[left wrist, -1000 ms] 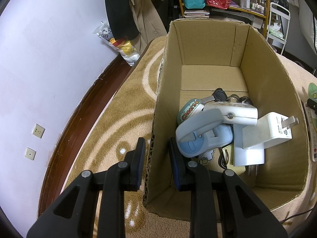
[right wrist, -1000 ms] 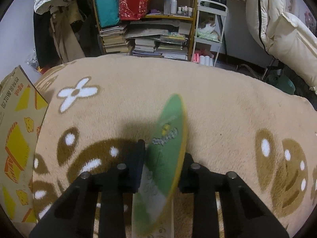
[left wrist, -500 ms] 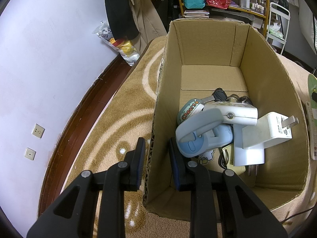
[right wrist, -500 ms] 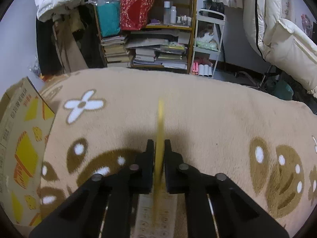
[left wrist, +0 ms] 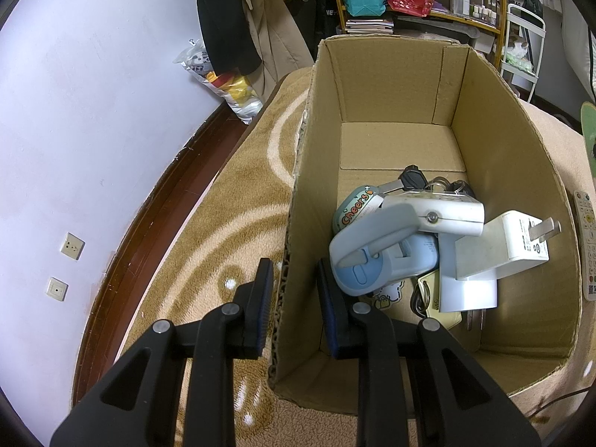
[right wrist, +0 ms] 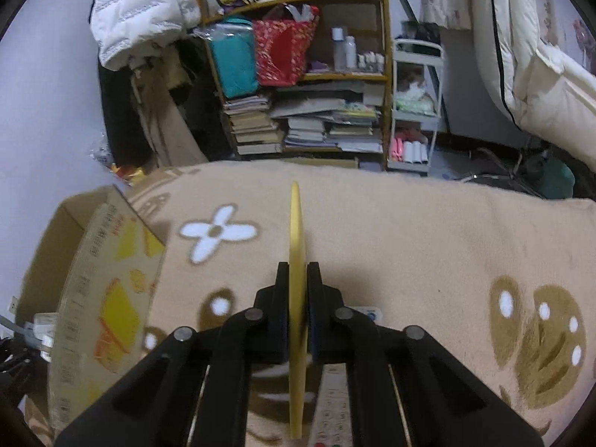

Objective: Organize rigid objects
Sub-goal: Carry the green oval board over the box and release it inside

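Beige blanket point(right wrist: 409, 246) with brown blotches and a white flower; plain brown cardboard box point(left wrist: 421, 85), printed yellow outside; thin yellow-edged board point(right wrist: 296, 246) between the black right claw point(right wrist: 297, 320) fingers; pale-blue scanner point(left wrist: 376, 249) just ahead of the left claw point(left wrist: 294, 294).

Your left claw point(left wrist: 292, 290) straddles the near-left wall of the cardboard box point(left wrist: 521, 171), one finger outside, one inside. Just ahead-right of the inner finger lies a blue-grey handheld scanner point(left wrist: 376, 249), with a white plug adapter point(left wrist: 521, 238) beyond it.

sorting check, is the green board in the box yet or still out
Out. The right gripper grips the green board edge-on over the blanket, beside the cardboard box.
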A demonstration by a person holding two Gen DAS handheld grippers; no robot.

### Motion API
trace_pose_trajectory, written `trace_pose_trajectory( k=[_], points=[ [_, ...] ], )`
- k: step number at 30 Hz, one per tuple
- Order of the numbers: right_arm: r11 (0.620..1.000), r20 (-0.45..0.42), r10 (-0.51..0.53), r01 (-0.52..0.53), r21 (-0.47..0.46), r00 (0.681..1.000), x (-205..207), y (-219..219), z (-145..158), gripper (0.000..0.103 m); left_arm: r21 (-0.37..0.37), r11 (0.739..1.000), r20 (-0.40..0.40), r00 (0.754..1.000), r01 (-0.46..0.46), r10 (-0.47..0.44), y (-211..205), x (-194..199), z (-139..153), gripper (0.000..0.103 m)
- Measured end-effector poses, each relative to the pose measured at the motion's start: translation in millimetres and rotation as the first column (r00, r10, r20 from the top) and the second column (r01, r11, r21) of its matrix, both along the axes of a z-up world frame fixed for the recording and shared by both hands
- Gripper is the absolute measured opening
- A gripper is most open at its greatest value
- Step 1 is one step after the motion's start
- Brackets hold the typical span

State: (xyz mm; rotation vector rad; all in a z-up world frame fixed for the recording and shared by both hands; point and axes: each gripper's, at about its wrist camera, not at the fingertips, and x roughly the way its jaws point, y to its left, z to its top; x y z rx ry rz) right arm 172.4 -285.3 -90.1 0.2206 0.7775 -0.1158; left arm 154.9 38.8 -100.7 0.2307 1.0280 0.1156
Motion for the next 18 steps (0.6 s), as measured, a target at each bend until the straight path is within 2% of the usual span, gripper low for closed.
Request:
trace_pose_trajectory(
  k=[6, 18],
  points=[
    [0.995, 0.043, 0.047, -0.050, 0.081, 0.998, -3.0, 24.7, 21.2, 0.009, 0.000, 1.000, 0.000, 1.000, -0.001, 0.001, -0.1, 0.1, -0.1, 0.023],
    [0.975, 0.147, 0.190, -0.204, 0.089, 0.971, -16.4, 92.9, 48.5, 0.009, 0.000, 1.000, 0.000, 1.000, 0.000, 0.000, 0.2, 0.4, 0.0, 0.023]
  ],
)
